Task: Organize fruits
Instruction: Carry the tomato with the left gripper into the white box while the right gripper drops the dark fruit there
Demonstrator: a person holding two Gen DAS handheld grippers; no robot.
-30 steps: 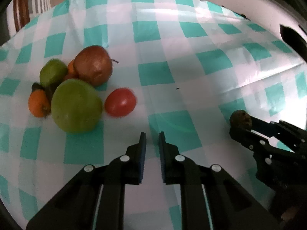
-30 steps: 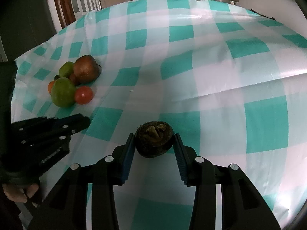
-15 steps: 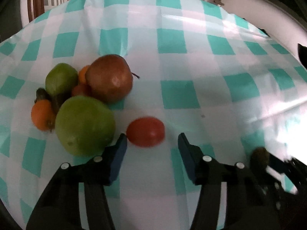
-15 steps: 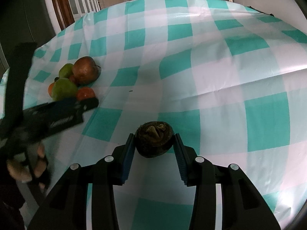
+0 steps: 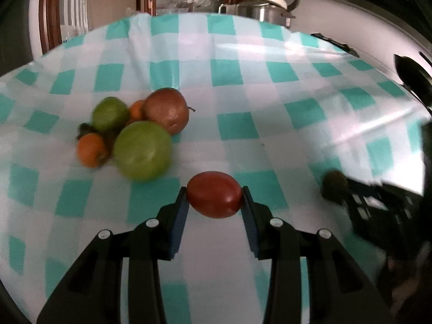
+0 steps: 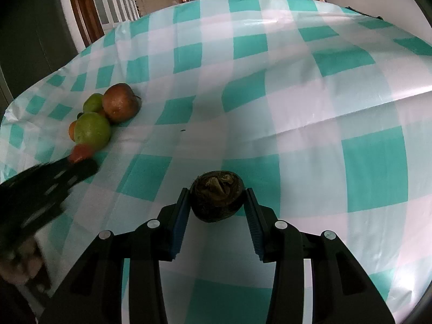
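Both tools loaded, and the red fruit could roll free

The left tool (image 5: 214,198) has just been closing and now clenches a smooth, glossy red oval fruit (image 5: 214,194) by its two ends, near the pile of green, brown and orange fruit (image 5: 135,132) on the table under a teal-and-white checked plastic cloth (image 5: 237,124). The right tool (image 6: 216,202) grasps a dark, wrinkled round fruit (image 6: 216,195), well apart from that pile. The likeliest trouble is the red fruit: its skin looks slick and the blue pads (image 5: 179,213) meet only its narrow tips, so a quick swing may squirt it out. Squeezing harder may bruise it. A carry close to the pile could nudge the large green fruit (image 5: 143,149) into rolling
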